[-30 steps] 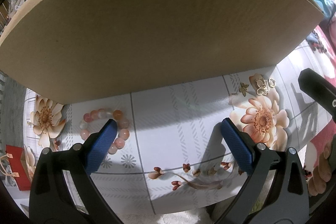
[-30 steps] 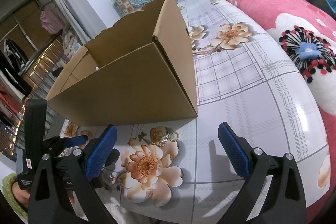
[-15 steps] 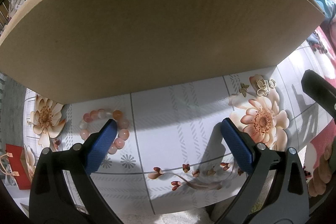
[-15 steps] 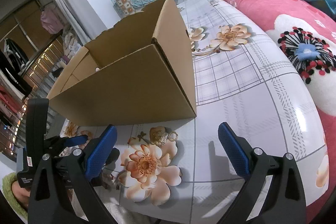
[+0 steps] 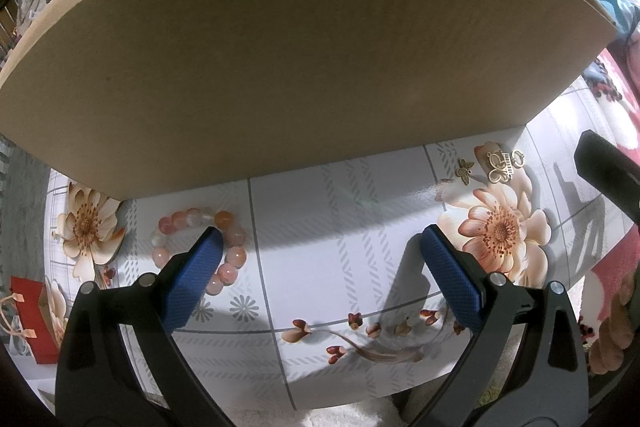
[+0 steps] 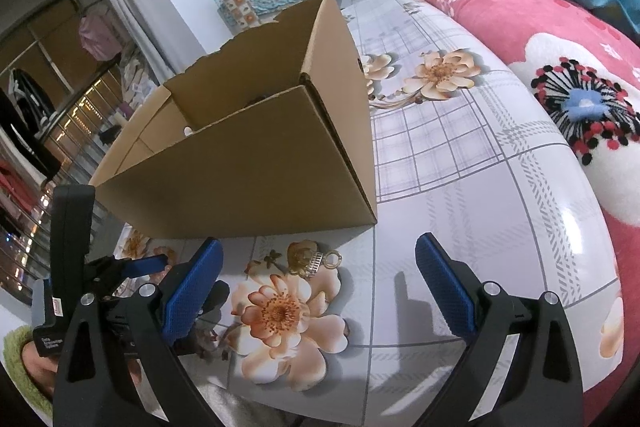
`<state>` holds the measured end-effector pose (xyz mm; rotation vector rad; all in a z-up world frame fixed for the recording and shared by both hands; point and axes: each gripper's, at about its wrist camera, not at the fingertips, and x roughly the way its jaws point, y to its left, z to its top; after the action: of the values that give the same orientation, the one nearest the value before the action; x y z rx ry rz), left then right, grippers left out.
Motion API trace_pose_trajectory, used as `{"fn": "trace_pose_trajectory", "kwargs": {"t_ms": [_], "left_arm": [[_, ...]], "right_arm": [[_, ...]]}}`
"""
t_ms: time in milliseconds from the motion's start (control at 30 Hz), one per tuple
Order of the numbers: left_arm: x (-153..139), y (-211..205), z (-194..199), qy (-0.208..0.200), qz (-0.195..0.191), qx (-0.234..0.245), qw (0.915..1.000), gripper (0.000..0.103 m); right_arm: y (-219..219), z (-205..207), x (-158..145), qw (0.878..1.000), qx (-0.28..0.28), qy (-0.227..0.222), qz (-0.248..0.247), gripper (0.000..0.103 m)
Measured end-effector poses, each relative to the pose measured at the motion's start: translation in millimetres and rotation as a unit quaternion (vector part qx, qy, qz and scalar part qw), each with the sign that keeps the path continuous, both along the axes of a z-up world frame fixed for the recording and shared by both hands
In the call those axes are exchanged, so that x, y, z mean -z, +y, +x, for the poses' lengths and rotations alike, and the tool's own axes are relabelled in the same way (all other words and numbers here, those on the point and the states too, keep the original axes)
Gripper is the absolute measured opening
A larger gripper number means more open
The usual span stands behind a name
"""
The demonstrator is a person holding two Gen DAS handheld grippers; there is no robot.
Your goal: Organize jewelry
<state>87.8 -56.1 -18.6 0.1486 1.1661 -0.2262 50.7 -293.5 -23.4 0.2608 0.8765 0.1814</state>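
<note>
**Both claws spread wide before the box, jewelry on the bench**

The left claw (image 5: pixel 320 251) hangs low over the bench (image 5: pixel 340 211), its blue-padded fingers (image 5: pixel 196 279) far apart and holding nothing. The left finger's tip overlaps the bead bracelet (image 5: pixel 232 247), a ring of pink, white and orange beads lying flat on the flowered bench cover just in front of the cardboard box (image 5: pixel 280 59); whether the pad touches the beads cannot be told. The box wall fills most of this view, standing upright on the bench.

Off to the right, near the box's front corner, lie a small gold butterfly charm (image 5: pixel 465 171) and, just beside it, a gold hair clip (image 5: pixel 502 166) (a comb-toothed piece with looping wire), both resting on the printed flower pattern.

From the right wrist view, the right claw (image 6: pixel 316 267) is likewise spread wide and empty, above the bench edge. The gold hair clip (image 6: pixel 310 261) lies between its fingers and the cardboard box (image 6: pixel 248 179), closer to the left finger, with the butterfly charm (image 6: pixel 272 259) just left of it. The box is open at the top. The left claw (image 6: pixel 148 263) shows at the lower left, gripped by a hand in a green sleeve (image 6: pixel 20 359). A bed (image 6: pixel 540 27) with a pink flowered blanket runs along the bench's far side.
</note>
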Motion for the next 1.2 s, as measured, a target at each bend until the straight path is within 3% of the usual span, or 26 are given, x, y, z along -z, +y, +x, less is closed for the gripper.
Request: {"fn": "trace_pose_trajectory", "kwargs": {"t_ms": [400, 700, 800, 1000, 1200], "left_arm": [[0.7, -2.8, 2.4, -0.005, -0.001, 0.017, 0.9998, 0.096], [2.0, -4.2, 1.7, -0.02, -0.006, 0.034, 0.9992, 0.096], [1.9, -1.8, -1.6, -0.03, -0.01, 0.043, 0.9986, 0.096], [-0.8, 0.3, -14.0, -0.067, -0.042, 0.067, 0.9946, 0.096], [-11.8, -1.2, -35.4, -0.13, -0.054, 0.116, 0.9832, 0.095]], "right_arm": [[7.1, 4.0, -5.5, 0.999, -0.021, -0.011, 0.031, 0.094], [1.8, 2.0, -17.1, 0.997, -0.02, -0.041, 0.057, 0.094], [-7.0, -1.6, -23.7, 0.997, -0.016, -0.06, 0.043, 0.094], [-37.3, -7.1, -34.4, 0.995, -0.002, -0.087, 0.044, 0.094], [-29.7, -18.9, -28.3, 0.996, -0.034, -0.08, 0.009, 0.09]]}}
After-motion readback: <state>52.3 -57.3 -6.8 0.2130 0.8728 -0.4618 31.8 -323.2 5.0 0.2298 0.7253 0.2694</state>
